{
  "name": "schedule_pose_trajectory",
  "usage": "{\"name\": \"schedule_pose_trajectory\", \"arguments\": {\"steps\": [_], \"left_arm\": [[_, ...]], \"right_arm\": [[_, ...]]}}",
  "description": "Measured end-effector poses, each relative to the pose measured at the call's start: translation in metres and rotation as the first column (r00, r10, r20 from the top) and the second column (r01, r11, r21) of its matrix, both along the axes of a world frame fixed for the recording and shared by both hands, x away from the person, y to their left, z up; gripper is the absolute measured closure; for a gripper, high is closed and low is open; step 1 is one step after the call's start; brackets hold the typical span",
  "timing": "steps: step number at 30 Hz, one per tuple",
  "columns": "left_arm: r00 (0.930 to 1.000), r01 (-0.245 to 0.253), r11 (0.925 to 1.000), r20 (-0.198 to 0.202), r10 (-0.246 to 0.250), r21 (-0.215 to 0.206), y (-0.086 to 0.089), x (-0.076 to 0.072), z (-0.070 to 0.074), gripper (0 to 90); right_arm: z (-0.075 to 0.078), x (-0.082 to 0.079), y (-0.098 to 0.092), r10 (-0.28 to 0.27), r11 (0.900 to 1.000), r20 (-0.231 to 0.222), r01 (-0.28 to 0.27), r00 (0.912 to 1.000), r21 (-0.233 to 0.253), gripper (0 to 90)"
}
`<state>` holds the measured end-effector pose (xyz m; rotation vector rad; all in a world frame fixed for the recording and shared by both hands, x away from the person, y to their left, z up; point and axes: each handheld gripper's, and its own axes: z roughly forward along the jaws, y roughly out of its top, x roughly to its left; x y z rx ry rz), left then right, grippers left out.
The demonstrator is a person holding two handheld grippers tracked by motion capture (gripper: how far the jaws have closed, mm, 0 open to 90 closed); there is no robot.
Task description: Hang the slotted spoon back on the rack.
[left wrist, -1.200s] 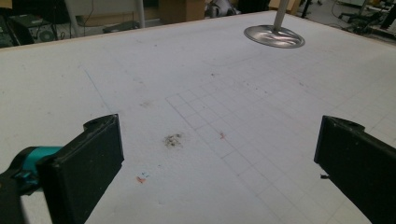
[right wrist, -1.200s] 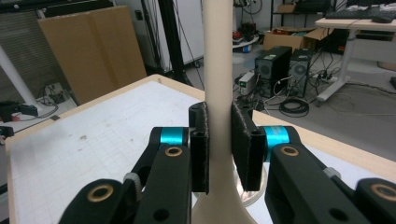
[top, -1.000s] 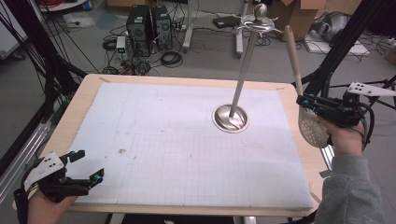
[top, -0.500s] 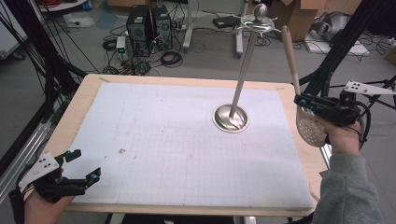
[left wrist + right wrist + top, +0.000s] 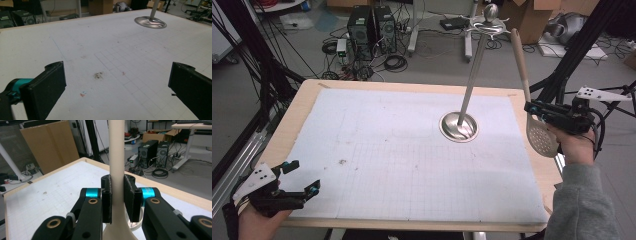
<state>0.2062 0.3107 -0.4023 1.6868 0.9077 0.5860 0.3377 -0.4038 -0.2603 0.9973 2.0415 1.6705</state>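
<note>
Beside the table, right tongs clamp an upright skimmer, bowl down; left tongs gape empty.

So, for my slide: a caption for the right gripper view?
Right gripper shut on a skimmer handle, held upright over the table.
</note>
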Motion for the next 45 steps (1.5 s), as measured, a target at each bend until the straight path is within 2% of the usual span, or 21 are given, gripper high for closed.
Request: {"name": "schedule_pose_trajectory", "arguments": {"steps": [21,45], "left_arm": [[1.0000,-0.007,1.0000,-0.005,0.007,0.004,0.001,-0.003,-0.001,1.8],[0.9998,-0.021,0.9998,-0.003,0.021,0.004,0.005,-0.008,0.000,1.7]], "right_arm": [[-0.004,0.008,0.007,0.021,1.000,-0.016,-0.021,0.9996,0.002,78.6],[-0.012,0.023,0.024,0.038,0.999,-0.040,-0.039,0.9985,-0.022,78.7]]}}
